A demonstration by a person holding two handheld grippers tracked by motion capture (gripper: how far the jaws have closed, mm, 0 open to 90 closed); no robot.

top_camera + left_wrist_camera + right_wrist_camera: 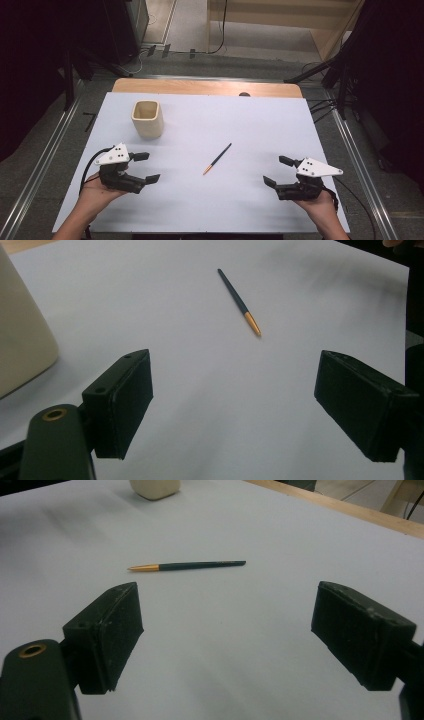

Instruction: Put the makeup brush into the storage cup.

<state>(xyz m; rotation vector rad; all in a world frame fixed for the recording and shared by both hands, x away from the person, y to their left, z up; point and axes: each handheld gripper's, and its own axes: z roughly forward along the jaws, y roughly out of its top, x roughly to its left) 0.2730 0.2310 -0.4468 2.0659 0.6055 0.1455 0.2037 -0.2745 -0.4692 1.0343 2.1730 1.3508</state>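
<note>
The pen [217,159] is lying flat on the white sheet [250,125], roughly mid-table, between the two grippers and well apart from both. In the high view its long axis is running on a diagonal: the gold tip is pointing down-left toward the person's side, and the dark end is pointing up-right toward the far edge. From the left gripper view the pen [239,302] is sitting ahead of the jaws with the gold end nearer the camera. From the right gripper view the pen [187,566] is lying almost crosswise, gold tip to the left.

The left gripper [148,167] is sitting low over the sheet in the person's left hand [95,192], jaws spread wide and gripping nothing (just bare sheet showing between the pads). Same story for the right gripper [278,171] in the right hand [320,202]: jaws standing wide apart, nothing between them, nothing touching the pads. Both are aiming inward toward the middle of the table.

The cream cup [147,119] is standing upright toward the far left, beyond the left gripper and well apart from the pen. It's peeking in at the left edge of the left gripper view, and at the top of the right gripper view.
</note>
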